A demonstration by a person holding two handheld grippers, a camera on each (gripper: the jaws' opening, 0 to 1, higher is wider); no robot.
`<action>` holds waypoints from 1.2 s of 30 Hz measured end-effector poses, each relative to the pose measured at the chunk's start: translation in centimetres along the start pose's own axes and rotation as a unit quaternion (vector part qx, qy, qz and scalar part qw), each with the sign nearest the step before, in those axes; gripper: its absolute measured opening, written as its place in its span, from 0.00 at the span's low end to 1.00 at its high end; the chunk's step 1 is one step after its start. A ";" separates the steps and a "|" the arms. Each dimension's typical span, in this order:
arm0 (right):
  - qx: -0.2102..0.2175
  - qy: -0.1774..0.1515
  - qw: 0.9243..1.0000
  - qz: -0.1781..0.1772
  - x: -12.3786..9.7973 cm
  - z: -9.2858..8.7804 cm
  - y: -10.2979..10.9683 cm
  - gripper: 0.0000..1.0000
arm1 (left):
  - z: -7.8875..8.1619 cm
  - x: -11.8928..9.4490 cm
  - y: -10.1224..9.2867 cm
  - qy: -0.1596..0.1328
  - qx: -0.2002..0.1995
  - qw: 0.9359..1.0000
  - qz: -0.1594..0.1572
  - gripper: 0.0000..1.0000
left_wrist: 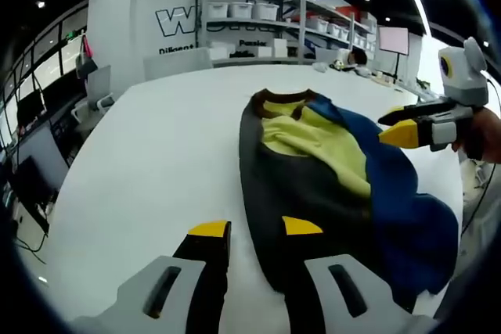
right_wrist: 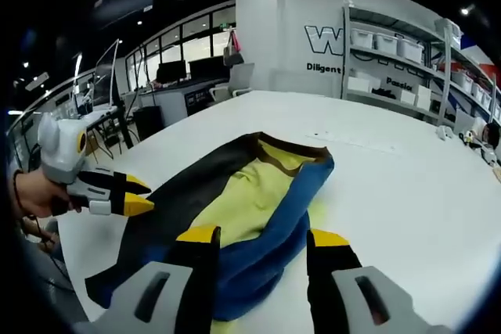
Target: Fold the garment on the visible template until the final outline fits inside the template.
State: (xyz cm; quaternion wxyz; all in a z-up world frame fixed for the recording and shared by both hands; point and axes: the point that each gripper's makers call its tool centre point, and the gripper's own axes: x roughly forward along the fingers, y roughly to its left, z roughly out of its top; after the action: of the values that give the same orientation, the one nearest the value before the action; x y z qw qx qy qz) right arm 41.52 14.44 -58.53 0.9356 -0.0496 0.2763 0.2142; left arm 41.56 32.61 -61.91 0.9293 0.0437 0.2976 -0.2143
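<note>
A garment [left_wrist: 313, 185] with black, yellow and blue panels lies crumpled lengthwise on the white table [left_wrist: 156, 154], its brown collar at the far end. My left gripper [left_wrist: 255, 228] is open at the garment's near black edge, with one jaw over the cloth and the other over bare table. My right gripper [left_wrist: 401, 124] comes in from the right, open, just above the blue side. In the right gripper view the garment [right_wrist: 243, 193] runs away from my open right gripper [right_wrist: 263, 236], whose jaws straddle the blue fold. My left gripper [right_wrist: 138, 195] hovers at the black side.
Shelving with white bins [left_wrist: 250, 13] stands behind the table, beside a wall with large lettering. Desks with monitors and chairs [right_wrist: 188, 76] line the windows. A hand [right_wrist: 31, 193] holds the left gripper. Small items [left_wrist: 352, 64] lie at the table's far edge.
</note>
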 end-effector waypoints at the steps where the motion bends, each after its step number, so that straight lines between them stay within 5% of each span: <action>1: 0.001 0.005 1.000 0.001 -0.1 -0.3 0.1 0.40 | 0.0 -0.1 -0.3 0.000 0.001 1.000 -0.003 0.19; 6: 0.013 0.025 1.000 0.006 -0.6 -1.9 0.5 0.38 | -0.7 -0.1 -1.0 0.008 -0.002 1.000 -0.008 0.18; 10: 0.015 0.031 0.999 0.028 -1.1 -3.1 2.0 0.34 | -0.9 -0.4 -1.5 -0.003 -0.049 0.999 -0.014 0.11; 18: 0.020 0.057 0.997 0.039 -0.6 -4.2 3.3 0.26 | -1.7 -0.3 -1.8 0.008 -0.048 0.999 -0.012 0.03; 22: 0.014 0.063 0.997 0.046 -0.5 -4.4 3.6 0.02 | -1.8 -0.2 -2.0 0.008 -0.045 0.999 -0.014 0.00; 24: -0.001 0.066 0.997 0.043 -0.5 -4.6 3.6 0.00 | -2.2 -0.3 -1.8 0.022 -0.052 0.998 -0.007 0.00; 29: 0.029 0.051 0.997 0.057 -1.2 -3.8 3.3 0.00 | -1.0 -1.1 -1.8 0.004 -0.093 0.995 -0.018 0.00; 36: 0.065 0.040 0.996 0.046 -2.7 -2.3 2.1 0.00 | 0.8 -2.0 -0.2 -0.018 -0.081 0.996 0.012 0.00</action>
State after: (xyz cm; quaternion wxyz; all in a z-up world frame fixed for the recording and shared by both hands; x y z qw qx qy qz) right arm 37.47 14.86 -59.00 0.9143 0.0157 0.3284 0.2367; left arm 40.48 33.04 -60.16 0.9376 -0.0322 0.2965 -0.1786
